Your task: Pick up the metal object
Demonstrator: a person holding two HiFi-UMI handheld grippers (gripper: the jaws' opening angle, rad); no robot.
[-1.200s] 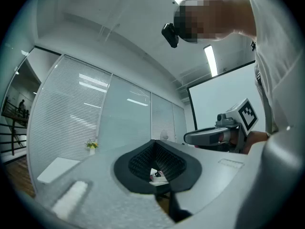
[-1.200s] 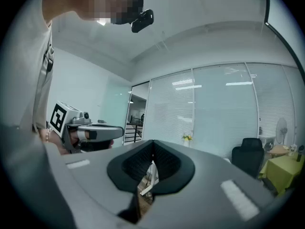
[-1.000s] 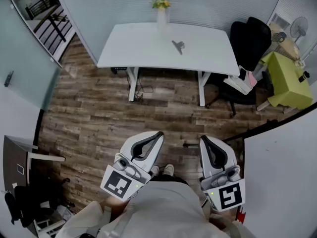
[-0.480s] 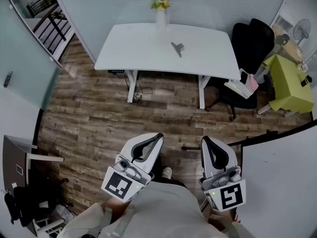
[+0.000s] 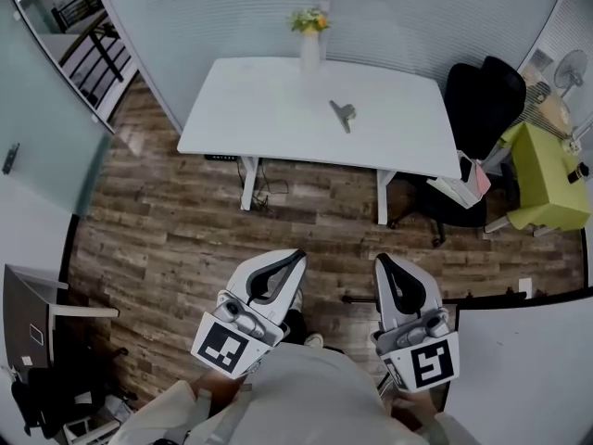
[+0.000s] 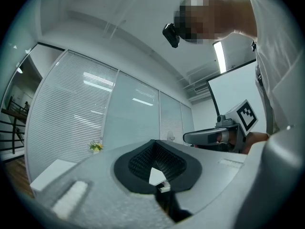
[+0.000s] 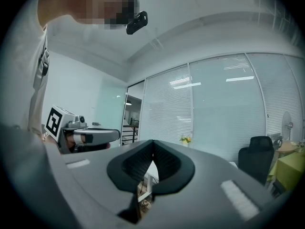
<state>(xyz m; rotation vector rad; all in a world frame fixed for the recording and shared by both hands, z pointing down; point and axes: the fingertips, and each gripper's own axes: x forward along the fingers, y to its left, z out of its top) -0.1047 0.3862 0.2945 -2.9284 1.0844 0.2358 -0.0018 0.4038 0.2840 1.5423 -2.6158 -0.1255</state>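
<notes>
A small grey metal object (image 5: 343,114) lies on the white table (image 5: 259,109), right of its middle. Both grippers are held close to my body, far from the table, above the wooden floor. My left gripper (image 5: 295,256) has its jaws closed together with nothing between them. My right gripper (image 5: 381,260) is likewise shut and empty. In each gripper view the jaw tips meet, with only a small gap behind them, and the other gripper shows off to one side: the right gripper (image 6: 209,136) in the left view, the left gripper (image 7: 90,136) in the right view.
A white vase with flowers (image 5: 310,40) stands at the table's far edge. A black office chair (image 5: 477,109) is at the table's right end, and a green cabinet (image 5: 547,170) beyond it. A whiteboard (image 5: 528,369) stands at my right. Glass walls ring the room.
The view has shifted forward: the table and the metal object sit slightly lower in the head view. Both grippers keep their place by my body, still shut.
</notes>
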